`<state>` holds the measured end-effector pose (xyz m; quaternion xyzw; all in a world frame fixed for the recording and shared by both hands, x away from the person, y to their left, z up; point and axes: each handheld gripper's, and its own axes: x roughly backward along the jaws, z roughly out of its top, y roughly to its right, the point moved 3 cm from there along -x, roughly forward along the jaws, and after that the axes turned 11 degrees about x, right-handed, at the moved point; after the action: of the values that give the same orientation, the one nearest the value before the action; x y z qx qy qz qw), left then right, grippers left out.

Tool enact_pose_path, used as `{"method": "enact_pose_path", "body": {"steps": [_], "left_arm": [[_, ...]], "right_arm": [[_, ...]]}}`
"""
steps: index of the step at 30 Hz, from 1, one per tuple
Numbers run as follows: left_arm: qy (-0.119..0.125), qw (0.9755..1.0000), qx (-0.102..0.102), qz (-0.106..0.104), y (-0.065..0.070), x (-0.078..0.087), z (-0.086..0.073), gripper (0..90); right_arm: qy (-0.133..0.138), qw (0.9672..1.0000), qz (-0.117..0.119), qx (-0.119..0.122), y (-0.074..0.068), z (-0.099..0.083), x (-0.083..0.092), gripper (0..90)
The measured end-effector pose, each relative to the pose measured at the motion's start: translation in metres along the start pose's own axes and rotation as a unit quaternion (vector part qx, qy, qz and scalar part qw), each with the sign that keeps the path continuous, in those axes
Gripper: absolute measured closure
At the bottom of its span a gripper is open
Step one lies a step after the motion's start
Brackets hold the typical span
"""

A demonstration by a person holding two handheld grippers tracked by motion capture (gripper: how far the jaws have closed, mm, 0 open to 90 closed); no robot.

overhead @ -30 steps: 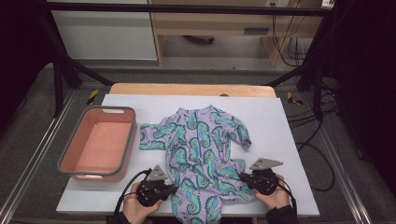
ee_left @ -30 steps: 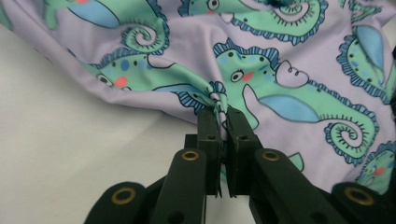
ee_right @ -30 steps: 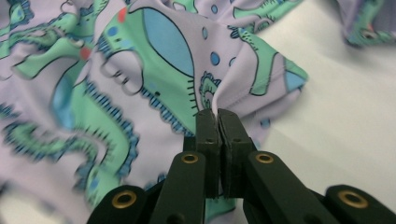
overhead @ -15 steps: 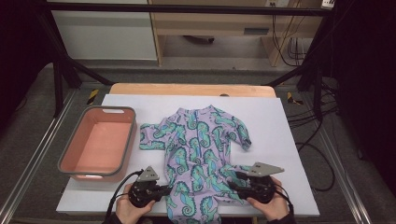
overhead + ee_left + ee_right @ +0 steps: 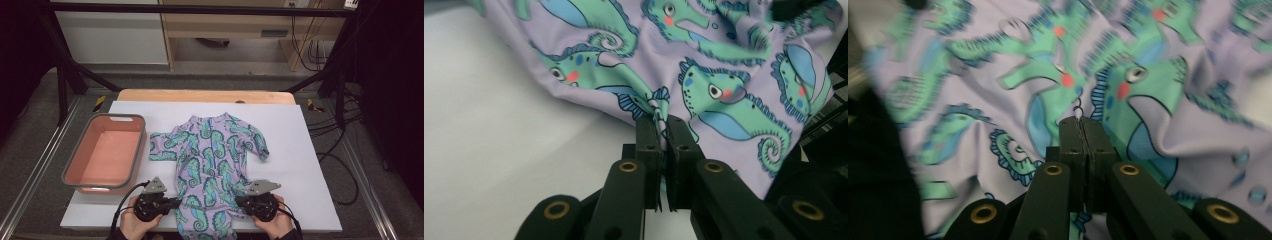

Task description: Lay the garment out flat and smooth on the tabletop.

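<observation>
A lilac child's swimsuit point(image 5: 215, 150) printed with green seahorses lies front-up in the middle of the white table cover point(image 5: 300, 130), its legs toward the near edge. My left gripper point(image 5: 176, 202) is at the suit's lower left edge. In the left gripper view the jaws point(image 5: 662, 120) are shut on a fold of the fabric point(image 5: 724, 60). My right gripper point(image 5: 239, 201) sits at the lower right edge; its jaws have just been closing and now pinch the cloth point(image 5: 998, 50) at their tips point(image 5: 1080, 120). A hand holds each gripper at the table's front.
A salmon-pink basin with a grey rim point(image 5: 70, 172) stands on the left of the table, close to the suit's sleeve. A wooden table edge point(image 5: 205, 95) runs along the back. Black frame legs and cables point(image 5: 345, 165) lie off to the right.
Both grippers have drawn back toward the near edge, pulling the suit's lower part with them. The legs now lie straighter and reach the table front.
</observation>
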<state>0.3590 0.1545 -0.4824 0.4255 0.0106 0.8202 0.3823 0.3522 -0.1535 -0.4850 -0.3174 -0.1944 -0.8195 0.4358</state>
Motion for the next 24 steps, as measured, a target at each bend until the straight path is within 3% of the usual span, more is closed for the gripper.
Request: {"method": "enact_pose_path", "body": {"steps": [3, 6, 8, 11, 13, 15, 17, 19, 22, 24], "left_arm": [[0.001, 0.9998, 0.009, 0.015, -0.013, 0.013, -0.002, 85.8], [0.001, 0.9998, 0.016, 0.013, -0.018, 0.014, -0.006, 85.7], [0.004, 0.9998, 0.014, 0.014, -0.017, 0.011, -0.008, 85.1], [0.009, 0.9997, 0.022, 0.005, -0.018, 0.007, -0.01, 81.6], [0.016, 0.9995, 0.028, 0.002, -0.019, 0.005, -0.011, 80.3], [0.021, 0.9994, 0.026, 0.001, -0.018, 0.004, -0.011, 80.3], [0.025, 0.9994, 0.023, 0.0, -0.017, 0.002, -0.012, 80.3], [0.025, 0.9995, 0.021, -0.002, -0.017, 0.0, -0.013, 80.4], [0.023, 0.9996, 0.018, -0.001, -0.016, -0.004, -0.016, 80.5], [0.025, 0.9996, 0.015, 0.0, -0.015, -0.005, -0.017, 80.9]], "right_arm": [[0.017, 0.9986, 0.049, -0.007, -0.019, 0.015, -0.006, 88.5], [0.018, 0.9968, 0.076, -0.016, -0.033, 0.029, -0.022, 78.5], [0.033, 0.9975, 0.06, -0.016, -0.03, 0.038, -0.025, 70.5], [0.069, 0.9971, 0.02, -0.025, -0.01, 0.043, -0.009, 66.2], [0.069, 0.9967, -0.036, -0.024, 0.007, 0.037, 0.005, 62.5], [0.051, 0.9963, -0.065, -0.026, 0.02, 0.022, 0.014, 58.2], [0.037, 0.9961, -0.071, -0.037, 0.028, 0.003, 0.015, 55.6], [0.023, 0.9973, -0.06, -0.036, 0.031, -0.015, 0.01, 52.6], [0.017, 0.998, -0.053, -0.031, 0.03, -0.021, 0.002, 52.0], [0.006, 0.9985, -0.05, -0.021, 0.027, -0.02, -0.005, 57.7]]}}
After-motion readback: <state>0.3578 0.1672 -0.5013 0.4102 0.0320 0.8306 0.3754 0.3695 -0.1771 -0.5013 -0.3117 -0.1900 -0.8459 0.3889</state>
